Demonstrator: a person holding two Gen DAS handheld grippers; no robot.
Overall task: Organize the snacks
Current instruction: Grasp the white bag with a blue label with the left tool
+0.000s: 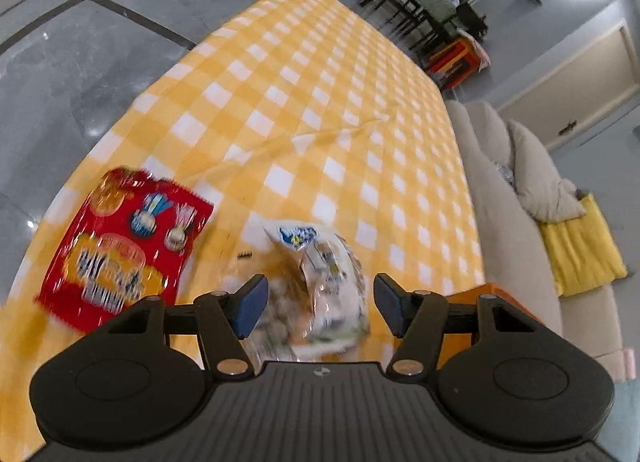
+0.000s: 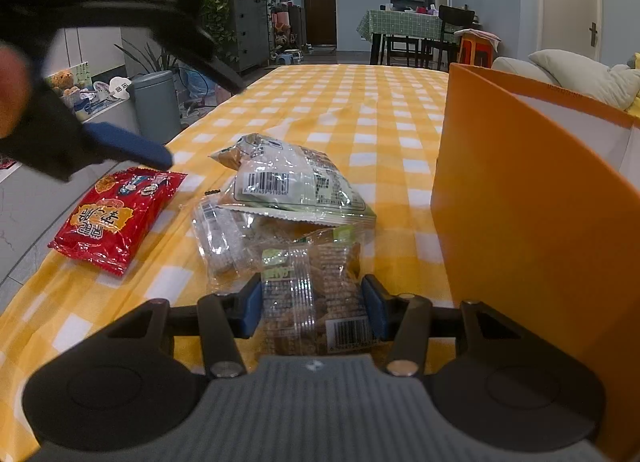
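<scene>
A red snack bag lies at the table's left edge; it also shows in the left wrist view. A pile of clear and white-green snack packets lies mid-table. My right gripper is open, its jaws either side of a clear packet of brown snacks at the pile's near end. My left gripper is open, hovering above the pile; it shows in the right wrist view at upper left. An orange box stands at the right.
The table wears a yellow-and-white checked cloth. A beige sofa with a yellow cushion runs along the table's right side. A grey bin stands on the floor at the left. A dining table and chairs are far behind.
</scene>
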